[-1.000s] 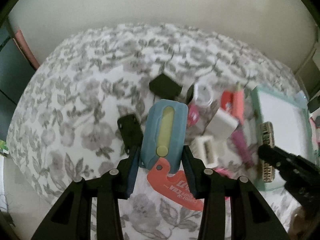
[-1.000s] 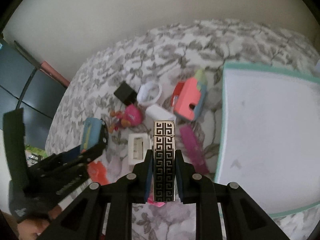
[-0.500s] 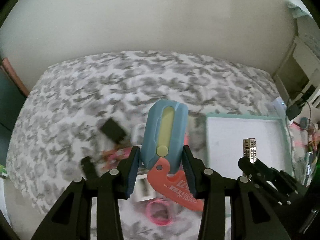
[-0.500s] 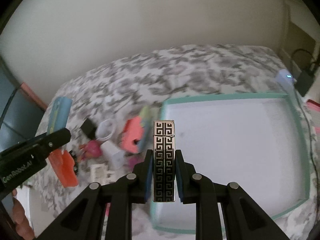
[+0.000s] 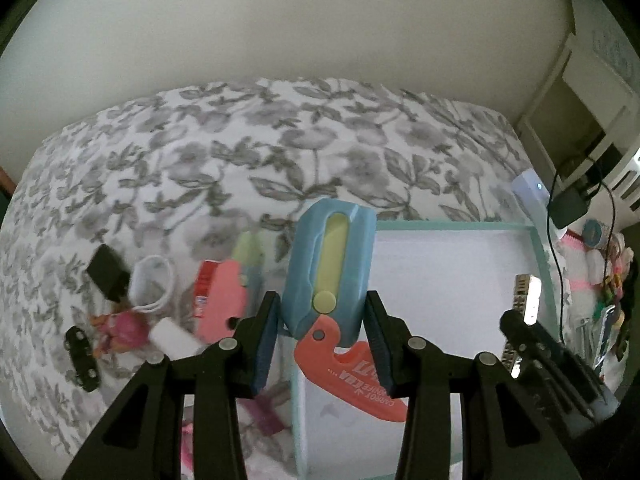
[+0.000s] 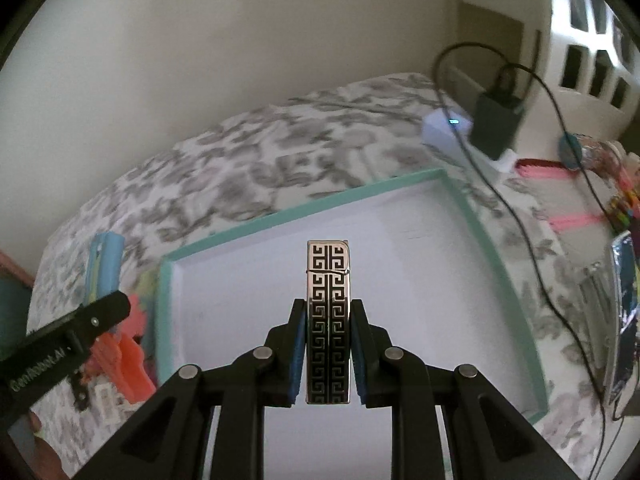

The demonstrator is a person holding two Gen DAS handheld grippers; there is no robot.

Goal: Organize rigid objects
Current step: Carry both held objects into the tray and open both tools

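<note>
My left gripper (image 5: 322, 336) is shut on a blue and yellow toy carrot knife (image 5: 330, 268) with an orange blade (image 5: 356, 376), held above the left edge of a teal-rimmed white tray (image 5: 452, 224). My right gripper (image 6: 328, 344) is shut on a silver lighter with a black key pattern (image 6: 328, 320), held upright over the tray (image 6: 304, 210). The lighter also shows at the right of the left wrist view (image 5: 526, 300). The carrot knife shows at the left of the right wrist view (image 6: 106, 264).
Loose items lie on the floral bedspread (image 5: 240, 152) left of the tray: a black block (image 5: 106, 270), a white ring (image 5: 154, 282), a pink and red piece (image 5: 220, 296), a pink doll (image 5: 120, 326), a white block (image 5: 174, 338). A charger and cable (image 6: 498, 120) lie beyond the tray's right corner.
Both grippers have moved right from over the pile of loose items to over the tray, each still holding its object.
</note>
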